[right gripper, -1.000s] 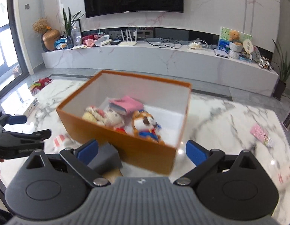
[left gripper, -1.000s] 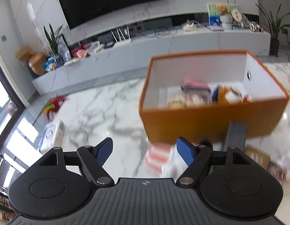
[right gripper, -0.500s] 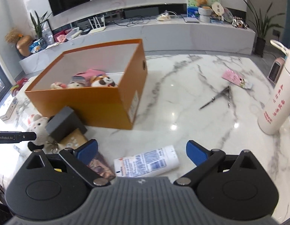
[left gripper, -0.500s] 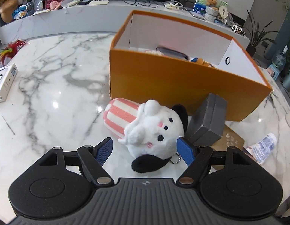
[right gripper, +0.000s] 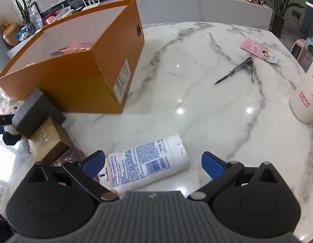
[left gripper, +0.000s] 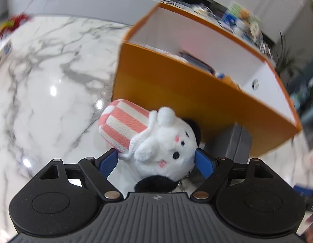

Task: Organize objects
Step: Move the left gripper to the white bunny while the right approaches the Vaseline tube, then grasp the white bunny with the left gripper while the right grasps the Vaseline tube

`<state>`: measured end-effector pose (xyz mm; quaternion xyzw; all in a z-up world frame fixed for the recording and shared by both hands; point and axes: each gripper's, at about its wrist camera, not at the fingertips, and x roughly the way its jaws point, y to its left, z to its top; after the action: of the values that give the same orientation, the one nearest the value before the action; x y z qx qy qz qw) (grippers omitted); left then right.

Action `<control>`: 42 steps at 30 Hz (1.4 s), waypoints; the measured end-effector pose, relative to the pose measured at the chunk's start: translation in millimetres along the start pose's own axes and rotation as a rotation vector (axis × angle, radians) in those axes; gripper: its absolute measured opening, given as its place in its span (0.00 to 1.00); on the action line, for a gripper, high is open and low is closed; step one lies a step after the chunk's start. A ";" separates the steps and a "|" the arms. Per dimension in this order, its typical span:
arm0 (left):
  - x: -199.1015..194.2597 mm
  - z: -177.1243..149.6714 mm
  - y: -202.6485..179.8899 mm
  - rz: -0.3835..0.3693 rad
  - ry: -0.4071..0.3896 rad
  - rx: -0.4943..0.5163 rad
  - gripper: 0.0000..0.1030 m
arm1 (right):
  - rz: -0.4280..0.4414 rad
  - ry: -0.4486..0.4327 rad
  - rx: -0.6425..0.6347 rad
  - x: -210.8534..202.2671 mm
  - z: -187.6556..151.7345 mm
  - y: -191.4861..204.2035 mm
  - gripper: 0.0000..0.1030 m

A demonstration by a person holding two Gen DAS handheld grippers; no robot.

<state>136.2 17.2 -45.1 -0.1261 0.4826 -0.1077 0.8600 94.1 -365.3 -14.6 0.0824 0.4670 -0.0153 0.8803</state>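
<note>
A white plush toy [left gripper: 164, 143] with black ears and a pink-striped cup lies on the marble table [left gripper: 45, 101] against the orange box [left gripper: 186, 101]. My left gripper [left gripper: 156, 161] is open, its jaws on either side of the plush. My right gripper [right gripper: 153, 165] is open over a white Vaseline tube [right gripper: 148, 166] lying on the table. The orange box [right gripper: 75, 81] holds several small toys. The plush [right gripper: 9, 109] shows at the left edge of the right wrist view.
A grey box [right gripper: 34, 115] leans on a brown carton [right gripper: 48, 143] beside the orange box. Metal clippers [right gripper: 237, 70], a pink card [right gripper: 257, 50] and a white bottle [right gripper: 306, 99] lie to the right. A low marble console stands behind the table.
My left gripper has moved forward so the plush now sits between its jaws. My right gripper has moved down and forward over the Vaseline tube.
</note>
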 end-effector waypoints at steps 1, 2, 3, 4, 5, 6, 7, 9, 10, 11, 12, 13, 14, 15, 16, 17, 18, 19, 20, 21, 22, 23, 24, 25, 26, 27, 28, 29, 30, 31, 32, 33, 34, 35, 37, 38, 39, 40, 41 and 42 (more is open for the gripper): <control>0.1 2.4 4.9 -0.012 0.001 -0.041 0.93 | 0.002 -0.005 -0.004 -0.8 0.5 1.1 0.98; 0.2 4.3 10.3 -0.026 -0.002 -0.087 0.94 | 0.003 -0.008 -0.009 -1.4 0.9 2.5 0.98; 0.6 5.8 15.9 -0.040 -0.003 -0.131 0.94 | 0.004 -0.008 -0.012 -1.9 1.7 3.7 0.98; 1.3 7.8 20.2 -0.049 -0.004 -0.165 0.94 | 0.006 -0.007 -0.016 -1.6 2.0 4.8 0.98; 2.4 9.6 22.5 -0.054 -0.001 -0.183 0.94 | 0.009 -0.004 -0.021 -0.9 2.0 5.8 0.98; 4.3 12.5 23.8 -0.054 0.001 -0.191 0.95 | 0.010 -0.001 -0.025 -0.1 2.2 6.5 0.98; 6.0 14.1 24.2 -0.053 0.003 -0.195 0.96 | 0.009 0.003 -0.029 0.5 2.3 7.8 0.98; 9.3 14.8 24.2 -0.052 0.004 -0.200 0.98 | 0.007 0.007 -0.035 2.0 2.4 9.6 0.98; 11.7 14.5 24.8 -0.053 0.003 -0.206 0.99 | 0.007 0.008 -0.038 2.9 2.7 10.4 0.98; 14.2 13.4 25.7 -0.059 0.005 -0.216 0.99 | 0.008 0.009 -0.041 3.5 3.0 11.1 0.98; 17.5 12.3 26.7 -0.071 0.016 -0.222 0.99 | 0.009 0.010 -0.043 3.6 3.3 11.7 0.98; 22.8 11.6 27.3 -0.082 0.046 -0.220 0.99 | 0.009 0.011 -0.045 3.8 3.4 12.5 0.98; 24.2 10.6 23.7 -0.076 0.072 -0.183 0.99 | 0.009 0.011 -0.049 3.8 3.4 13.2 0.98; 22.8 10.7 15.1 -0.027 0.099 -0.103 1.00 | 0.009 0.012 -0.053 3.5 3.2 13.6 0.98; 18.0 9.2 5.8 0.031 0.106 -0.026 1.00 | 0.010 0.014 -0.057 3.4 2.8 14.1 0.98; 11.9 6.8 -1.1 0.091 0.092 0.036 1.00 | 0.011 0.016 -0.062 3.0 2.3 14.6 0.98; 6.4 4.0 -5.0 0.137 0.081 0.089 1.00 | 0.010 0.017 -0.066 2.4 1.9 15.0 0.98; 2.3 1.4 -5.6 0.166 0.089 0.128 1.00 | 0.010 0.018 -0.070 1.6 1.8 15.3 0.98; -1.0 -1.1 -2.8 0.182 0.113 0.145 1.00 | 0.011 0.016 -0.072 0.6 1.7 15.6 0.98; -5.3 -3.3 3.1 0.180 0.126 0.139 1.00 | 0.013 0.015 -0.071 -0.1 1.8 15.8 0.98; -9.9 -4.8 10.4 0.163 0.128 0.120 1.00 | 0.017 0.013 -0.070 -0.7 2.1 15.9 0.98; -14.3 -5.4 17.4 0.142 0.122 0.095 1.00 | 0.020 0.011 -0.068 -1.3 2.4 16.2 0.98; -17.8 -4.5 23.4 0.124 0.113 0.068 1.00 | 0.023 0.010 -0.065 -1.8 2.7 16.6 0.98; -20.0 -2.3 28.7 0.108 0.098 0.037 1.00 | 0.025 0.009 -0.063 -2.0 3.3 17.3 0.98; -20.7 0.5 33.6 0.093 0.084 0.001 1.00 | 0.026 0.007 -0.062 -2.2 3.7 18.4 0.98; -19.2 4.1 37.5 0.076 0.078 -0.043 1.00 | 0.027 0.005 -0.062 -2.4 3.9 19.8 0.98; -15.3 8.9 40.6 0.044 0.075 -0.094 1.00 | 0.030 0.004 -0.064 -2.2 4.1 21.2 0.98; -10.7 13.0 44.7 0.002 0.076 -0.148 1.00 | 0.033 0.005 -0.066 -1.8 3.9 22.5 0.98; -6.0 16.0 49.7 -0.037 0.075 -0.203 1.00 | 0.036 0.008 -0.069 -1.3 3.6 23.3 0.99; 0.1 18.6 53.7 -0.071 0.078 -0.258 1.00 | 0.034 0.007 -0.074 -1.2 3.1 23.9 0.99; 5.0 20.3 56.8 -0.092 0.085 -0.307 1.00 | 0.030 0.008 -0.080 -1.0 2.8 24.4 0.99; 9.5 21.3 59.1 -0.106 0.089 -0.346 1.00 | 0.028 0.009 -0.084 -0.8 2.6 24.3 0.99; 13.7 21.5 61.3 -0.113 0.090 -0.376 1.00 | 0.025 0.008 -0.084 -0.7 2.6 23.9 0.99; 17.7 21.1 63.1 -0.106 0.093 -0.400 1.00 | 0.023 0.009 -0.082 -0.4 2.8 23.1 0.99; 24.0 19.6 65.1 -0.089 0.087 -0.439 1.00 | 0.020 0.011 -0.077 0.7 3.5 21.0 0.99; 24.2 19.2 65.6 -0.089 0.061 -0.455 1.00 | 0.016 0.012 -0.075 1.1 3.6 20.2 0.99; 24.7 18.9 66.5 -0.082 0.042 -0.466 1.00 | 0.011 0.011 -0.077 1.5 3.6 19.7 0.99; 24.9 18.9 66.4 -0.074 0.027 -0.472 1.00 | 0.006 0.010 -0.079 1.8 3.5 19.7 0.99; 25.5 18.8 67.8 -0.070 0.011 -0.481 1.00 | 0.003 0.009 -0.079 1.9 3.5 19.7 0.99; 25.3 18.0 68.2 -0.070 -0.008 -0.492 1.00 | 0.000 0.008 -0.077 2.0 3.3 19.8 0.99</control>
<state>168.8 75.8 -78.3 -0.3490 0.4864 -0.0162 0.8009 100.0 -346.1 -11.8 0.0488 0.4706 0.0031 0.8810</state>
